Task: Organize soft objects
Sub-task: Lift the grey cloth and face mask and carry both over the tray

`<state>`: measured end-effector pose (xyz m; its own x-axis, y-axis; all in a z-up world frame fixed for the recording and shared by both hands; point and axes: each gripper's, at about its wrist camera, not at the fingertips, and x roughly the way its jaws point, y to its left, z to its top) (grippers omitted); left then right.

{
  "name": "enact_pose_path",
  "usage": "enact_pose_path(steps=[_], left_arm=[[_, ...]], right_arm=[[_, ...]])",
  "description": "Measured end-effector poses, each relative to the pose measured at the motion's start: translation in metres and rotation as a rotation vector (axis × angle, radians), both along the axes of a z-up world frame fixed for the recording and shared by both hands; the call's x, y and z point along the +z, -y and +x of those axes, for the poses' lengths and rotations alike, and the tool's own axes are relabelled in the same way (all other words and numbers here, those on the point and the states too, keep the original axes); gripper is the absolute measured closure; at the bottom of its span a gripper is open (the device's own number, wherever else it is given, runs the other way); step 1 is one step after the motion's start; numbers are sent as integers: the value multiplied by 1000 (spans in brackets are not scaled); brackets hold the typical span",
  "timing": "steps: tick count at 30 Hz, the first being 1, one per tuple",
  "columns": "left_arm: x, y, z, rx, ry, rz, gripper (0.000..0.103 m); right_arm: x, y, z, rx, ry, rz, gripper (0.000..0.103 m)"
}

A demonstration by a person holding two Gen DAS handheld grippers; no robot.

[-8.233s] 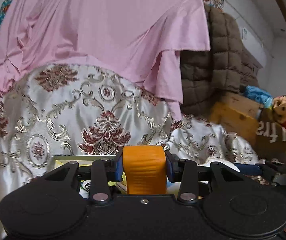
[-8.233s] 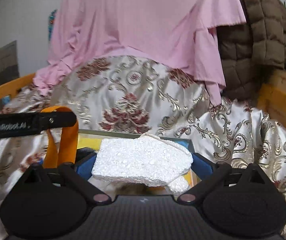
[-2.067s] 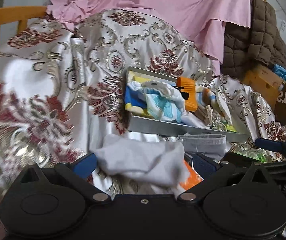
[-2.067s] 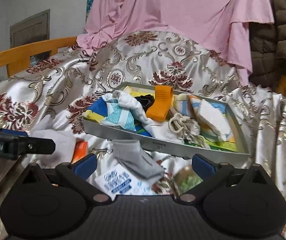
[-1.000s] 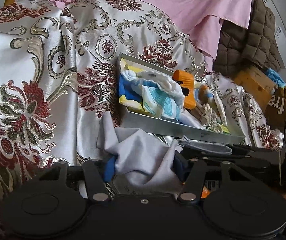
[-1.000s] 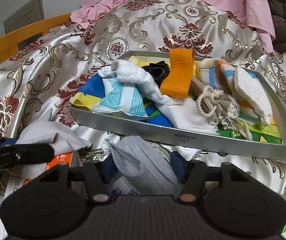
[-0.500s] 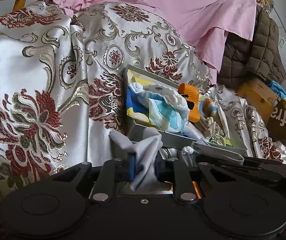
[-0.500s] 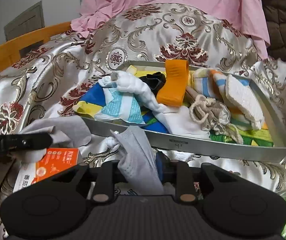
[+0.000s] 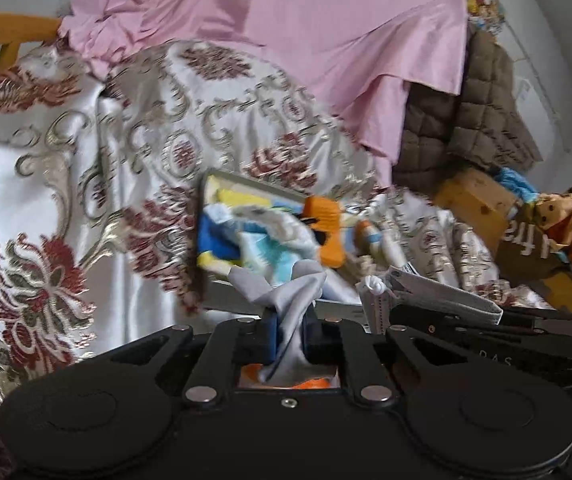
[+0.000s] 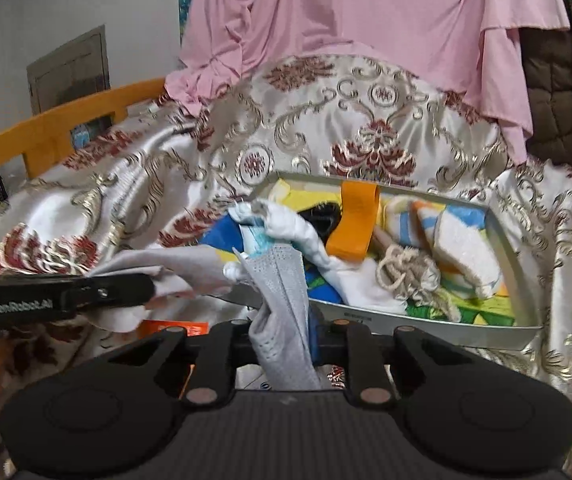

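My left gripper [image 9: 289, 336] is shut on a crumpled grey cloth [image 9: 293, 300], held up in front of the tray's near left corner. My right gripper [image 10: 286, 336] has a grey face mask [image 10: 282, 280] pinched between its pads, and its jaws are still closing on it. The mask [image 9: 437, 294] also shows at the right of the left wrist view. Just beyond both grippers lies a grey metal tray [image 10: 425, 326] holding an orange strap [image 10: 355, 220], a white cloth [image 10: 293, 224], a striped sock [image 10: 457, 240] and a string bundle [image 10: 405, 272].
A floral satin cover [image 9: 66, 184] drapes the whole surface, with a pink sheet [image 10: 365, 20] heaped behind. A brown quilted jacket [image 9: 477, 120], a wooden box [image 9: 473, 196] and a plush toy [image 9: 565, 208] stand to the right. A wooden rail [image 10: 66, 120] runs along the left. An orange packet [image 10: 174, 326] lies under the grippers.
Both grippers went from open around the cloth and the mask to closed on them. Both then rose, lifting the cloth and the mask off the cover.
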<state>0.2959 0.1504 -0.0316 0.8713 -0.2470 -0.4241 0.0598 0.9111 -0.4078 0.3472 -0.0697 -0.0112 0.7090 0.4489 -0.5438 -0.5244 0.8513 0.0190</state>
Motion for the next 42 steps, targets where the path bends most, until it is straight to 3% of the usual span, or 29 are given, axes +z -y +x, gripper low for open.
enact_pose_path(steps=[14,19,24,28,33,42], left_arm=[[50,35,-58,-58,127,-6,91],[67,45,-67,-67,184,5,91],[81,44,-54,-51,182,-12,90],[94,42,-25,-43,199,16,90],[98,40,44,-50,196,47,90],[54,41,183,-73,90,77,90]], right_arm=[[64,42,-72,-20,84,50,84],[75,55,-82,-25,104,74,84],[84,62,-72,-30,127,90,84],[85,60,-45,-32,132,89,84],[79,48,15,-41,137,61,84],[40,23,143,-86,83,28,84]])
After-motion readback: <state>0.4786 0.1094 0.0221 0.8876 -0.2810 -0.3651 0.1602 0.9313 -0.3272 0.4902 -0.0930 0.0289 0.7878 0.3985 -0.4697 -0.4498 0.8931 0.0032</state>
